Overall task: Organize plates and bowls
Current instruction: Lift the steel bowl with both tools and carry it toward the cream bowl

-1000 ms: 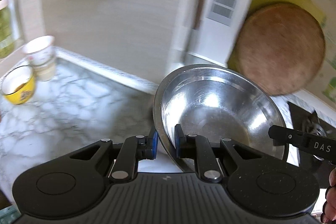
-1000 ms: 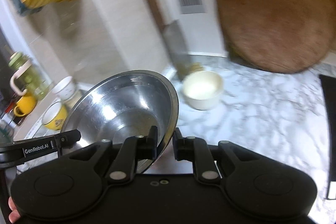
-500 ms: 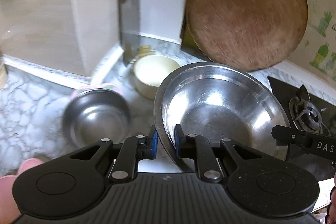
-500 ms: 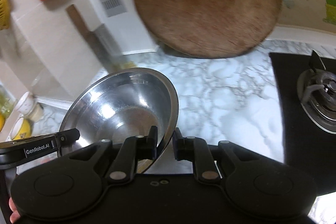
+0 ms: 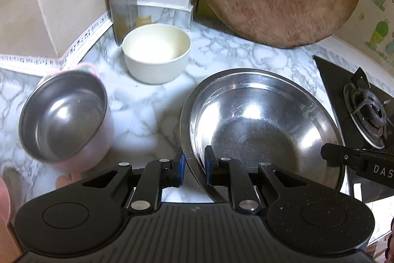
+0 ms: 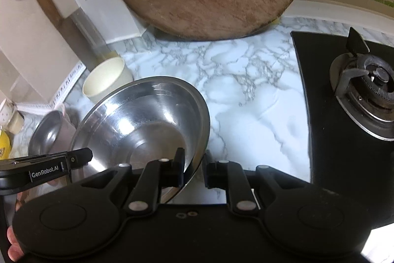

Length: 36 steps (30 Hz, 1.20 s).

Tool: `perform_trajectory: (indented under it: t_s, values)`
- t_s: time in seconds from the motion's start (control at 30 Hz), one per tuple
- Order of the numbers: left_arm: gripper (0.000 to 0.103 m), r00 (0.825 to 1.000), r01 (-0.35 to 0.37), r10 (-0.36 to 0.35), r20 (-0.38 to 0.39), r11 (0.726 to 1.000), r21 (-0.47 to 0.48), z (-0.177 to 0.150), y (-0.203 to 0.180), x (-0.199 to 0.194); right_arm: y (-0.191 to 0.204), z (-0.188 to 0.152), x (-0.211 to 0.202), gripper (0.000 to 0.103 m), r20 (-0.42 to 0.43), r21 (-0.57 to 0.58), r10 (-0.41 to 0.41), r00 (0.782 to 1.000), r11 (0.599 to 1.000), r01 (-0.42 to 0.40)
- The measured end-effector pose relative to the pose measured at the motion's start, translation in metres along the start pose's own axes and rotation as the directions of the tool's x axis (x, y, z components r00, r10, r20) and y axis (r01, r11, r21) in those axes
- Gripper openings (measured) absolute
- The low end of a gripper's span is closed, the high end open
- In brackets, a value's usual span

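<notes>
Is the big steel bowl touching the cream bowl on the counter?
Apart. The left wrist view shows a strip of bare marble countertop between the big steel bowl and the cream bowl.

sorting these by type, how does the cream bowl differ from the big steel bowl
The cream bowl is small, matte and straight-sided; the steel bowl is much wider, shiny and flared. The cream bowl stands free on the marble counter by the wall; the steel bowl is gripped at opposite sides of its rim by the left gripper and right gripper. Whether it touches the counter is unclear. Both are round, open side up and empty.
</notes>
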<state>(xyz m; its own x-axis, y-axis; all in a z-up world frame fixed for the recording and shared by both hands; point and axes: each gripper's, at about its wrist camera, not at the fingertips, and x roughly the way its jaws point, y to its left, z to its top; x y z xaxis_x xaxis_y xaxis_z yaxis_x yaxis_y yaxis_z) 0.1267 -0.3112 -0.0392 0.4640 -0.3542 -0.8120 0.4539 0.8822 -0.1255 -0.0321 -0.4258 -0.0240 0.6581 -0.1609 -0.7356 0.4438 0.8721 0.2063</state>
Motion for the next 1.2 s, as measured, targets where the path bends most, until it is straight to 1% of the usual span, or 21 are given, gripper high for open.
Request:
perform_trajectory:
  t_s: [0.17,0.33,0.57,0.7,0.93,1.2]
  values:
    - [0.015,1.0,-0.01,0.01,-0.017,1.0,-0.019,-0.016,0.014,-0.003,0.009,-0.013,0.0,0.016,-0.007,-0.031,0.016,1.0,0.999,-0.016]
    - [0.015,0.999,-0.018,0.017,-0.041,0.999,-0.046,-0.034,0.028,-0.012,0.021,-0.03,0.0,0.016,-0.043,-0.032,0.04,0.998,0.999,-0.042]
    - [0.015,0.999,-0.018,0.016,-0.042,0.999,-0.035,-0.051,0.034,-0.016,0.027,-0.047,0.002,0.016,-0.078,-0.029,0.053,0.996,0.998,-0.055]
    - [0.015,0.998,-0.024,0.023,-0.053,1.0,-0.02,-0.054,0.034,-0.014,0.029,-0.052,0.003,0.016,-0.083,-0.029,0.051,0.995,0.998,-0.054]
    - [0.015,0.998,-0.012,0.011,-0.06,1.0,-0.013,-0.056,0.036,-0.014,0.028,-0.054,0.005,0.017,-0.096,-0.021,0.042,0.995,0.999,-0.044]
    - [0.015,0.998,0.001,-0.001,-0.062,1.0,-0.004,-0.057,0.038,-0.014,0.03,-0.053,0.0,0.017,-0.08,-0.037,0.026,0.996,0.999,-0.029]
